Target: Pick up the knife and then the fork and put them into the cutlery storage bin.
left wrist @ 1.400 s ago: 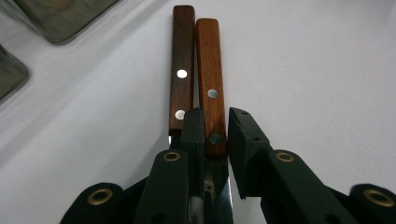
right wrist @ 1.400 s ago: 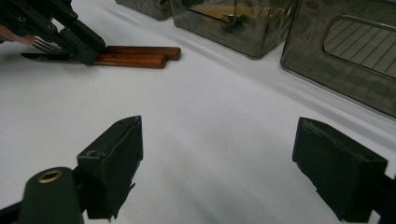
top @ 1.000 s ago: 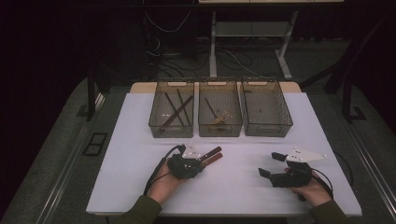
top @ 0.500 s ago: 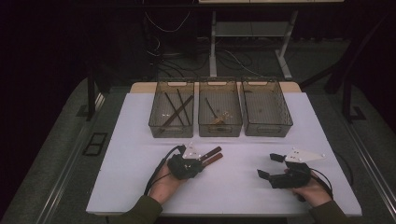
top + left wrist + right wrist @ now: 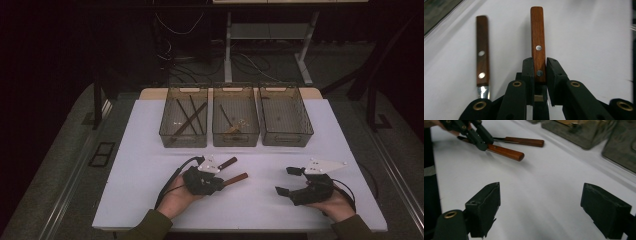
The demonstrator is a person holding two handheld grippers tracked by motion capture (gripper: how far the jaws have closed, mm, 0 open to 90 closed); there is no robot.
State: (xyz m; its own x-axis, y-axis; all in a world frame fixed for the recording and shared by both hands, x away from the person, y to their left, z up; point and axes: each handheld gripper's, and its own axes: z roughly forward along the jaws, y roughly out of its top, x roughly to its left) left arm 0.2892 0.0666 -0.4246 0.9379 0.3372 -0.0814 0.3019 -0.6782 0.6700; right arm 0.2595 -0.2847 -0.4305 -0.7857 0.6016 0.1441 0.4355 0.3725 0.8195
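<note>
Tongs time: the left tongs (image 5: 539,72) have closed on a knife (image 5: 537,42) by its brown wooden handle. The jaws pinch the handle from both sides, near the rivet closest to the blade. In the left gripper view the handle sticks straight out past the jaws, and the blade end is hidden under the tongs. The knife looks low, at the white table (image 5: 150,150) or just above it; I cannot tell if it has left the top.

A second knife (image 5: 482,55) lies just beside it on the table, darker in colour, apart from the jaws. A bit of its shiny blade shows near the bottom of that view.

The right tongs (image 5: 549,212) are wide open and hold nothing. They rest low over bare table, well apart from both knives, and point toward them.

Three bins (image 5: 235,135) stand in a row at the far side of the table. The left bin (image 5: 167,131) has long dark sticks in it.

I think this is the pick-up step: the grip is made, and the lift comes next. The next move calls for a firm pinch, a straight lift, and a carry forward to a bin without bumping the second knife.
</note>
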